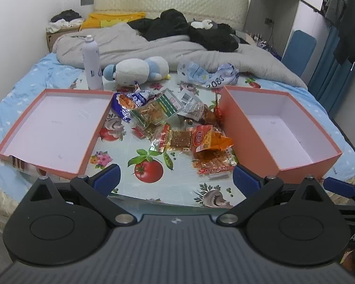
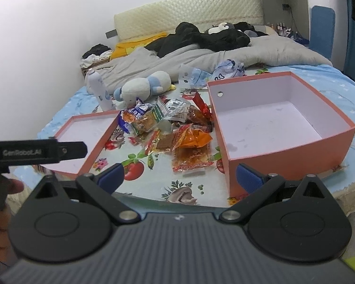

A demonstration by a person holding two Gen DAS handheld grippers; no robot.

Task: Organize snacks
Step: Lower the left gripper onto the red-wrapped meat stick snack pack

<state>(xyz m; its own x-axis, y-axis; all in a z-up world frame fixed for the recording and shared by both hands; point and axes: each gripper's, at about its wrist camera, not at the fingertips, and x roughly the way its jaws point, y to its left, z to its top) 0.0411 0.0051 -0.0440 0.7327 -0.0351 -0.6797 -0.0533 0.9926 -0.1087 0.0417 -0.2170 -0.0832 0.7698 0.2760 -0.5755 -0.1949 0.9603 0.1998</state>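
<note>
Left claw [image 1: 176, 177]: fingers spread wide, nothing between them, held level above the near edge of the bed and aimed at the snack pile. Right claw [image 2: 179, 177]: likewise spread wide and empty, above the same near edge, its right finger [image 2: 248, 177] just in front of the near corner of the deep box. In the right wrist view the left claw's black body crosses the left side, with part of the person's hand [image 2: 2, 203] beneath it.

Open room: a bare strip of the printed cloth [image 1: 153, 189] lies between both claws and the pile, with free space across the middle of the near edge.

Containers: a shallow orange lid [image 1: 54, 123] sits toward the left edge of the cloth, empty. A deep orange box [image 1: 279, 127] sits toward the right edge, also empty, with faint marks on its floor.

The snacks [image 1: 177, 123] lie heaped on the cloth between lid and box: a blue bag [image 1: 127, 101], a clear green-labelled bag [image 1: 158, 108], and orange packets [image 1: 208, 142] nearest the deep box.

Behind them, a white bottle [image 1: 91, 61] stands upright, a plush toy [image 1: 137, 69] beside it.
</note>
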